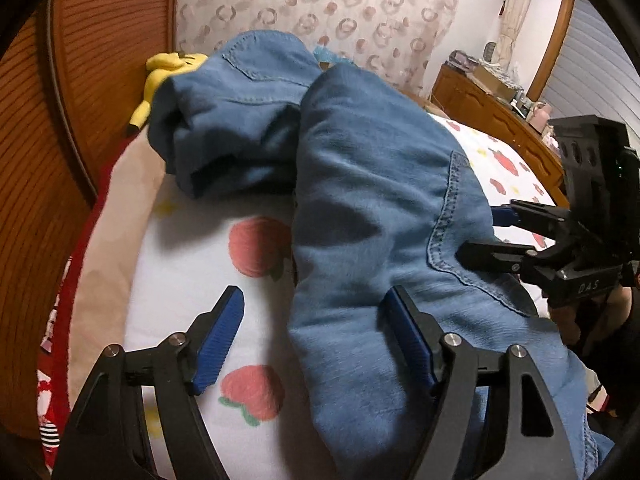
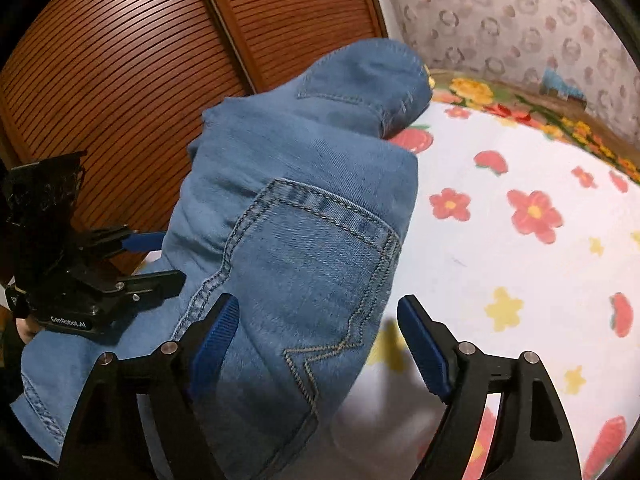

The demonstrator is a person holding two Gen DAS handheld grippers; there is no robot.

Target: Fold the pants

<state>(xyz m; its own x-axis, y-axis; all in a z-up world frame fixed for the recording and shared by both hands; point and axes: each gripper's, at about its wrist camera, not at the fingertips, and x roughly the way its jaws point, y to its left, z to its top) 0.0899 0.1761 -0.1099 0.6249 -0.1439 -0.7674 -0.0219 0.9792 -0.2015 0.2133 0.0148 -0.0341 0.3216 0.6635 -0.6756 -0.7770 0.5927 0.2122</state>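
The left hand-held gripper [image 1: 316, 344] is spread wide, its blue ribbed pads [image 1: 222, 340] well apart. One pad hangs over the bed sheet [image 1: 192, 256] and the other rests against the denim, so the jaws straddle the edge of the jeans [image 1: 368, 184] without clamping them. The right hand-held gripper [image 2: 320, 344] is likewise wide open; its left pad [image 2: 214, 344] lies against the back pocket [image 2: 316, 260] while its right pad stands over bare sheet. Neither has hold of anything.

Each gripper shows in the other's camera: the right one [image 1: 480, 236] comes in from the right edge of the left wrist view with its fingers against the jeans beside the pocket seam, and the left one [image 2: 160, 260] comes in from the left edge of the right wrist view, its tips at the denim.

The blue jeans lie bunched in a heap on the bed, on a white sheet printed with red strawberries and flowers and yellow stars. Beyond the heap sits a yellow plush toy [image 1: 168, 72], close to a slatted wooden door [image 2: 120, 80]. A patterned curtain [image 1: 320, 12] hangs behind, and a wooden dresser [image 1: 492, 108] stands past the far side of the bed.
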